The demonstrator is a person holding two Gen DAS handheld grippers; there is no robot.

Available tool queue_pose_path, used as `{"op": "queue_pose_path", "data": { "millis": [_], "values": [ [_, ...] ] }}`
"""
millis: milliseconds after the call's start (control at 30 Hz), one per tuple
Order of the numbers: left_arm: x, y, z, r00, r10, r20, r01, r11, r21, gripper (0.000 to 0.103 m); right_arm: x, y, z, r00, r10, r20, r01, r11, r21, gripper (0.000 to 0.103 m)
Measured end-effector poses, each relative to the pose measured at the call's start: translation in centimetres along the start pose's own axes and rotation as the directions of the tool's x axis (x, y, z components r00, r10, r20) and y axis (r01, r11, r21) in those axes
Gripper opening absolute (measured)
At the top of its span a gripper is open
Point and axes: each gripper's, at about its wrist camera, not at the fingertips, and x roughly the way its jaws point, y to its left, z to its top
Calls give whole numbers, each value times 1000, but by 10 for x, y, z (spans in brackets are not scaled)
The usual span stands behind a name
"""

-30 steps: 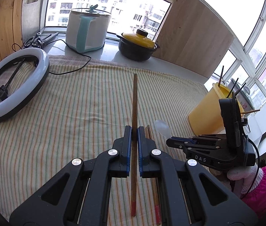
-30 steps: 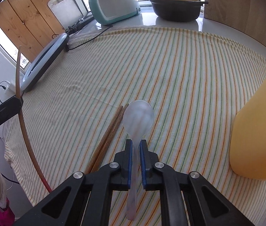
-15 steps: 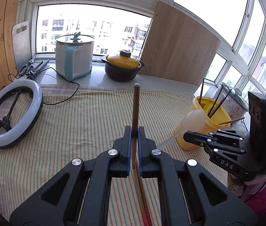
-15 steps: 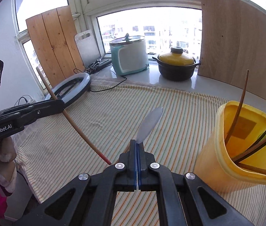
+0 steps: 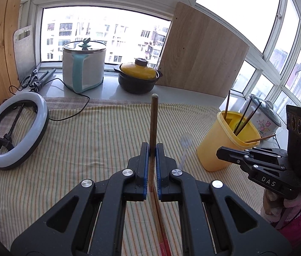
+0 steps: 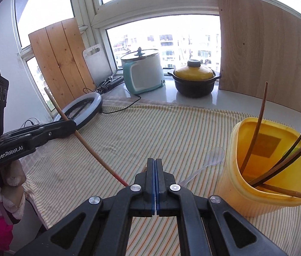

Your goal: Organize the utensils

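My left gripper (image 5: 152,149) is shut on a brown chopstick (image 5: 153,123) with a red tip, held above the striped cloth; it shows in the right wrist view (image 6: 90,147) too. My right gripper (image 6: 155,164) is shut with nothing between its pads. A clear plastic spoon (image 6: 206,164) lies on the cloth just right of it, beside the yellow bucket (image 6: 263,194), which holds several chopsticks (image 6: 255,132). The spoon (image 5: 185,147) and bucket (image 5: 220,149) also show in the left wrist view. Two more chopsticks (image 5: 161,224) lie on the cloth under my left gripper.
A ring light (image 5: 14,128) lies at the cloth's left. A white cooker (image 5: 83,68) and a black pot with yellow lid (image 5: 138,79) stand on the sill. A wooden board (image 5: 199,57) leans at the back right. A floral jar (image 5: 263,117) is behind the bucket.
The right gripper has let go of the clear spoon, which now lies on the cloth by the bucket, and its jaws are closed empty. The left gripper still holds the chopstick.
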Motion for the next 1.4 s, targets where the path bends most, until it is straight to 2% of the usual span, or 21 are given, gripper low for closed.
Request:
{"op": "queue_pose_path", "data": {
  "millis": [33,67,100,167,300,367,467,667,800,900,1067,1400],
  "values": [
    [0,1,-1,1000,-1,0,1,1000,0,4,-1,-2,-2,1000,2,-7,-2,1000,19,0],
    [0,1,-1,1000,-1,0,1,1000,-1,4,0,-5,-5,1000,4,-18,-3,999,42,9],
    [0,2,-2,1000,-1,0,1,1000,-2,4,3,-8,-8,999,14,-30,-12,998,69,25],
    [1,4,-4,1000,-4,-2,4,1000,-7,4,12,-15,-17,998,11,-64,-3,992,125,31],
    [2,10,-8,1000,-16,-4,16,1000,-22,4,43,-23,-33,990,-41,-134,66,979,192,30],
    [2,12,-11,1000,-21,-7,21,999,-27,4,61,-21,-36,983,-95,-158,122,978,172,30],
    [1,19,-14,1000,-23,-9,22,999,-41,4,88,-25,-36,971,-121,-206,158,971,177,27],
    [-5,32,-18,1000,-16,-6,16,998,-59,4,124,-32,-34,934,-245,-260,285,950,128,24],
    [-8,38,-18,1000,-13,-3,13,998,-64,4,133,-32,-32,918,-284,-278,320,943,93,14],
    [-8,41,-17,1000,-14,1,14,997,-70,4,129,-29,-33,923,-250,-293,284,955,81,8],
    [-8,47,-17,1000,-28,-1,28,996,-89,4,117,-21,-47,930,-177,-323,209,976,66,8],
    [-12,56,-17,1000,-17,4,17,995,-97,4,81,7,-89,918,-80,-389,105,993,44,8]
  ]
}}
